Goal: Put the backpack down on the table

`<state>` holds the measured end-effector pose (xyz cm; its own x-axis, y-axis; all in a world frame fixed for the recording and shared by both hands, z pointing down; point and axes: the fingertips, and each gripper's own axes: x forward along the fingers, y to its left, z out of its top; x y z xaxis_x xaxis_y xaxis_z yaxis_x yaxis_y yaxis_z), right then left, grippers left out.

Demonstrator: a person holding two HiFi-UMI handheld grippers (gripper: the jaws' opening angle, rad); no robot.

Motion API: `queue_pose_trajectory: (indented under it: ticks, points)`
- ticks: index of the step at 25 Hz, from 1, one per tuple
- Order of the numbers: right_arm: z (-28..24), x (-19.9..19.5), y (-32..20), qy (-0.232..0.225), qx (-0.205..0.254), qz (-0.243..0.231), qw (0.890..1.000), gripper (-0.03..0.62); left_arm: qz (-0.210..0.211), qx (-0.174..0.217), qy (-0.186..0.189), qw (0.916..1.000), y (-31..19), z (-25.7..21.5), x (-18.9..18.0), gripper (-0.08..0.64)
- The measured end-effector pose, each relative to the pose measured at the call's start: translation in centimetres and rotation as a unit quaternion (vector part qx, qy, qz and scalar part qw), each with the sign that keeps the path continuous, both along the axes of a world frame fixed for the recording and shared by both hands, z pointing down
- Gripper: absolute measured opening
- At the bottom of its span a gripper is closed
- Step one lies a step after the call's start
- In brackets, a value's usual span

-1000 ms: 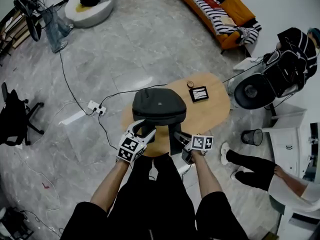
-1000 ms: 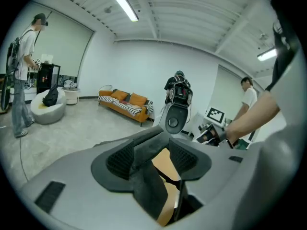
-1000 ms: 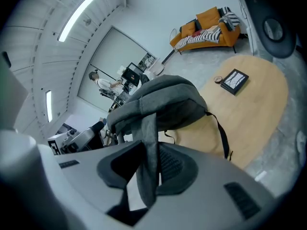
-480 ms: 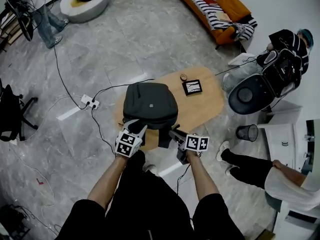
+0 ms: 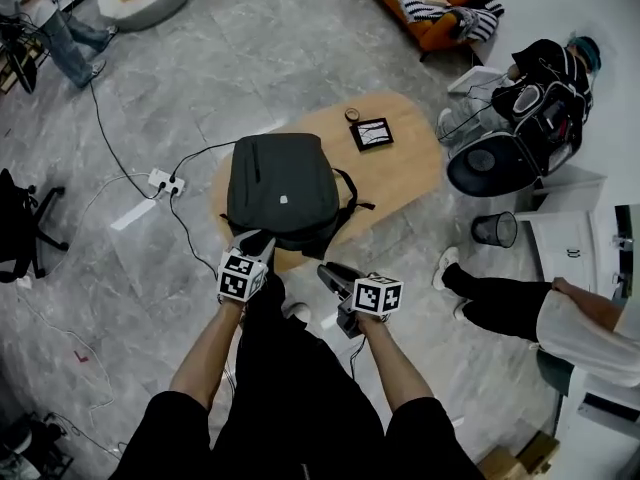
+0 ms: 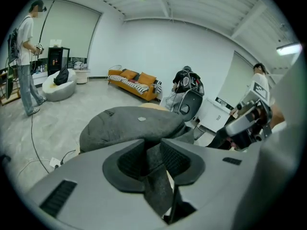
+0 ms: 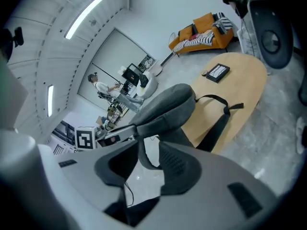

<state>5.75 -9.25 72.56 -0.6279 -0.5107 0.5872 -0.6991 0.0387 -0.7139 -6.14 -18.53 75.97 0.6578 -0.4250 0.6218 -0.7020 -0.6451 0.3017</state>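
Backpack (image 5: 280,193) gripped by one grey strap (image 6: 156,176), pinched between the pads of the left gripper (image 6: 153,152), jaws having just been closing onto it. Right gripper (image 7: 148,162) spread, jaws just closing a little, with a thin strap (image 7: 141,155) hanging loose in the gap beside one pad. Lying flat on the near end of the oval wooden table (image 5: 405,168), both grippers at its near edge. Farther along the tabletop, apart, a dark-framed flat panel (image 5: 371,134). Left of the table, on the floor, a white power strip (image 5: 160,180).
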Motion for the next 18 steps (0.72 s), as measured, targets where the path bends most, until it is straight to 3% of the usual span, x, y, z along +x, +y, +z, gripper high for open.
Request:
queue_pose_trajectory:
  ticks: [6, 7, 9, 13, 18]
  points:
    - [0.1, -0.5, 3.7, 0.032, 0.007, -0.052, 0.998, 0.137, -0.002, -0.041, -0.019, 0.999, 2.4, 4.5, 0.8, 0.1]
    - [0.1, -0.5, 4.1, 0.036, 0.008, -0.055, 0.998, 0.135, -0.01, -0.048, -0.024, 0.9985, 2.5, 5.5, 0.8, 0.096]
    - [0.1, -0.6, 5.0, 0.036, 0.008, -0.058, 0.998, 0.133, -0.031, -0.061, -0.032, 0.9972, 2.6, 7.3, 0.3, 0.025]
    - [0.3, -0.3, 6.4, 0.041, 0.008, -0.067, 0.997, 0.12, -0.048, -0.07, -0.032, 0.9959, 3.1, 9.0, 0.1, 0.025]
    - [1.0, -0.1, 7.1, 0.071, -0.002, -0.084, 0.994, 0.012, -0.041, -0.059, -0.027, 0.9971, 3.6, 7.8, 0.6, 0.024]
